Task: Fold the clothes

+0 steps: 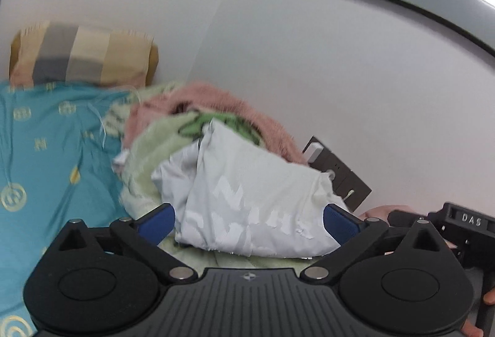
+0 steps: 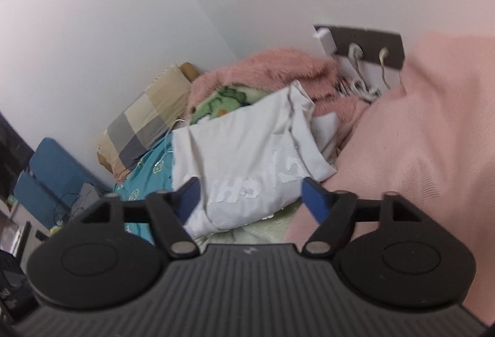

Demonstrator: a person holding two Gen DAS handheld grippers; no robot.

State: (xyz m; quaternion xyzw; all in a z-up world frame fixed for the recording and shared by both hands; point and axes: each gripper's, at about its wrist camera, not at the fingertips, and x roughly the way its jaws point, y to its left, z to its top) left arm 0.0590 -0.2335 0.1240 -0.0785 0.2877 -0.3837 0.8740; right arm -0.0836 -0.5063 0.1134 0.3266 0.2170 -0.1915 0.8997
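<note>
Left gripper (image 1: 249,222): jaws spread wide, blue pads clear of cloth, nothing gripped; released.
Right gripper (image 2: 250,198): likewise spread wide, holding nothing; its black body also shows at the far right edge of the left wrist view.
White garment (image 1: 256,198): lies just ahead of both pairs of fingertips, roughly between the pads in each view, as a bundle with peeling pale lettering on its upper face. It looks folded over, though one flap stands up crooked at the far end.
Under the garment: a pale green blanket (image 1: 145,157) supports it, on the near and left sides of the left gripper's line.
Left of the left gripper: teal bedsheet (image 1: 52,151) with gold motifs.
Right of the right gripper: pink sheet (image 2: 402,151), wide and flat.
Beyond the garment: a fuzzy pink blanket (image 2: 272,71), heaped, touching the garment's far edge.
Farther: checked pillow (image 1: 83,55) against the wall; dark socket panel (image 2: 368,43) with white cables, near the pink heap.
Step in hand, judged: release after a fold, or a fresh reach.
Doing it well: pinch both near corners through every layer, keep the two grippers level with each other, and lift the edge clear before carrying it over, since the soft heap below could drag the fold askew.
Risk: snagging the green blanket with the garment.
</note>
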